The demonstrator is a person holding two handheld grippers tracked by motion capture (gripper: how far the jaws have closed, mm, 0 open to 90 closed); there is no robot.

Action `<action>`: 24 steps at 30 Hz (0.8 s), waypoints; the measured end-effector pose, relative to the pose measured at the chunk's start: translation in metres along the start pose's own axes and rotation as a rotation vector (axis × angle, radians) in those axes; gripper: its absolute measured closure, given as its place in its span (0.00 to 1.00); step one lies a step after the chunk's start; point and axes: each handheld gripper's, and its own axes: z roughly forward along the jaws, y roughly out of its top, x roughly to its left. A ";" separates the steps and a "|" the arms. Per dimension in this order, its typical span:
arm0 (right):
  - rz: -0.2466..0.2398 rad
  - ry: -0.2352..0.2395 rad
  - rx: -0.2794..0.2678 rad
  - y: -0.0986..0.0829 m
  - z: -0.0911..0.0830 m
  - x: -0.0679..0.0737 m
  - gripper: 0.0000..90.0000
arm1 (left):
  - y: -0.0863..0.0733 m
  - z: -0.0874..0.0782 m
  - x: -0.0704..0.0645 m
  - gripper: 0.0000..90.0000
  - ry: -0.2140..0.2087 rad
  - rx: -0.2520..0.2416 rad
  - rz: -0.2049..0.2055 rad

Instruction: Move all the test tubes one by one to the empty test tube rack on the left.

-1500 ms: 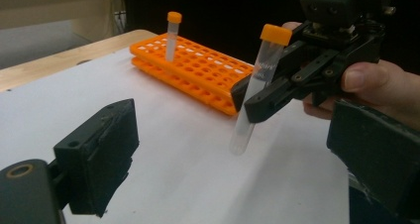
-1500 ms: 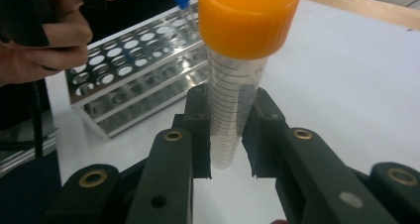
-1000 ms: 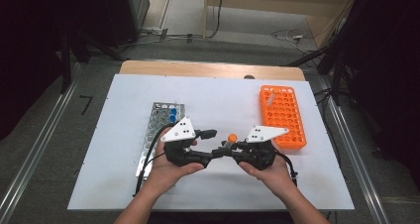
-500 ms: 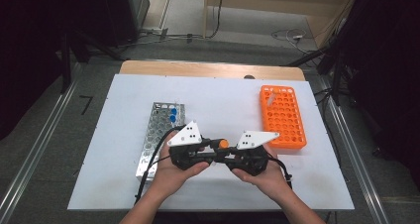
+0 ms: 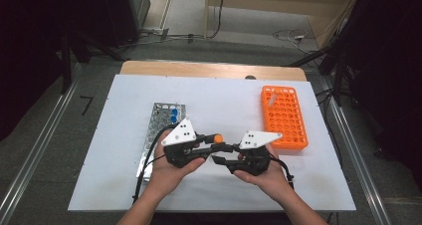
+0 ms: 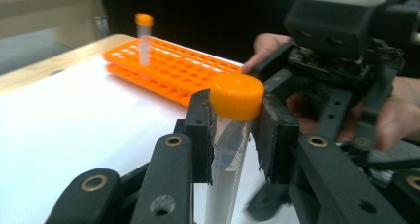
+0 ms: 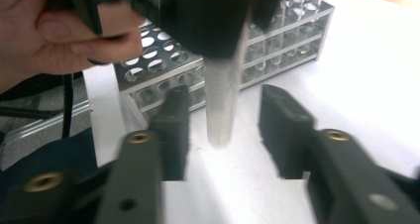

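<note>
Tube [image 6: 225,159], one, orange-capped, sits pinched just under its cap in your left gripper [image 6: 233,130], above the table's [image 5: 229,105] near middle. Your right gripper [image 7: 223,130] is spread, one jaw either side of the tube's lower end, not touching. Two racks: orange [image 5: 284,116] at two o'clock holding one tube [image 6: 143,38], metal [image 5: 161,123] at ten o'clock.

Orange-capped clear tube [image 6: 231,135], upright, mid-air
</note>
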 end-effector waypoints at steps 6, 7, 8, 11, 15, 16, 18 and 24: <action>0.015 -0.011 -0.001 -0.002 -0.004 -0.010 0.23 | 0.000 -0.019 0.017 0.79 0.081 -0.034 -0.029; 0.022 -0.009 -0.001 -0.003 -0.005 -0.012 0.18 | 0.000 -0.023 0.020 0.79 0.102 -0.041 -0.033; 0.024 -0.012 -0.004 -0.004 -0.006 -0.015 0.12 | 0.000 -0.026 0.023 0.79 0.117 -0.048 -0.037; 0.052 -0.010 -0.014 -0.005 -0.011 -0.023 0.00 | -0.001 -0.035 0.031 0.79 0.163 -0.063 -0.045; 0.063 -0.035 -0.023 -0.008 -0.017 -0.031 0.00 | -0.004 -0.044 0.041 0.79 0.221 -0.077 -0.057; 0.069 -0.042 -0.026 -0.009 -0.018 -0.033 0.00 | -0.005 -0.045 0.043 0.79 0.236 -0.079 -0.060; 0.076 -0.045 -0.032 -0.010 -0.020 -0.036 0.00 | -0.007 -0.048 0.047 0.79 0.261 -0.086 -0.064; 0.081 -0.058 -0.035 -0.011 -0.022 -0.039 0.00 | -0.015 -0.052 0.057 0.79 0.326 -0.095 -0.077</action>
